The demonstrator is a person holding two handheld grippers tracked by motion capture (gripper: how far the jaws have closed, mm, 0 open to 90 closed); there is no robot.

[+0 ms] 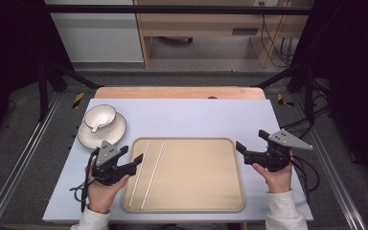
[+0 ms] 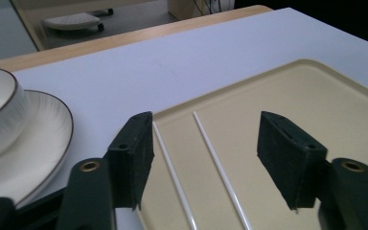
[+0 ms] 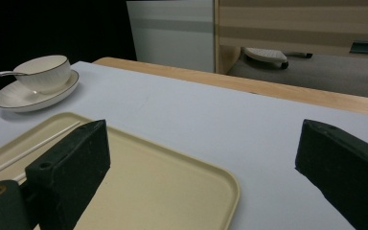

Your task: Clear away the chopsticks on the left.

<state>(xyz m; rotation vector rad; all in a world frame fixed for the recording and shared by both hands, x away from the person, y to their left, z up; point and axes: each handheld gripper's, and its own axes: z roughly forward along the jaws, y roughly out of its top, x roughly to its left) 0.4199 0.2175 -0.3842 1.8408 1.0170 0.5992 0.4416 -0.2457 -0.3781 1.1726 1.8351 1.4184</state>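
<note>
Chopsticks (image 1: 146,173) lie just beyond the tips of our left gripper (image 1: 135,167), on the left part of the tan tray (image 1: 220,201), and nothing is between the jaws, which stand apart. In the left gripper view the two thin white sticks (image 2: 211,158) run side by side, slightly splayed, from near the tray's far rim towards us, passing under the gap between the black jaws. Our right gripper (image 1: 240,147) hovers off the tray's right edge with its jaws wide apart and nothing between them.

We judge the step in hand to be a clean let-go of the chopsticks on the tray. To do it well, we would lift the left gripper straight away without dragging a jaw across either stick, since they look light and would roll easily.

The sticks are slim, pale, plain and of equal length. Further out, a white bowl (image 1: 99,116) with a spoon sits on a saucer (image 1: 88,139) on the light blue table (image 1: 196,120), well apart from the tray.
</note>
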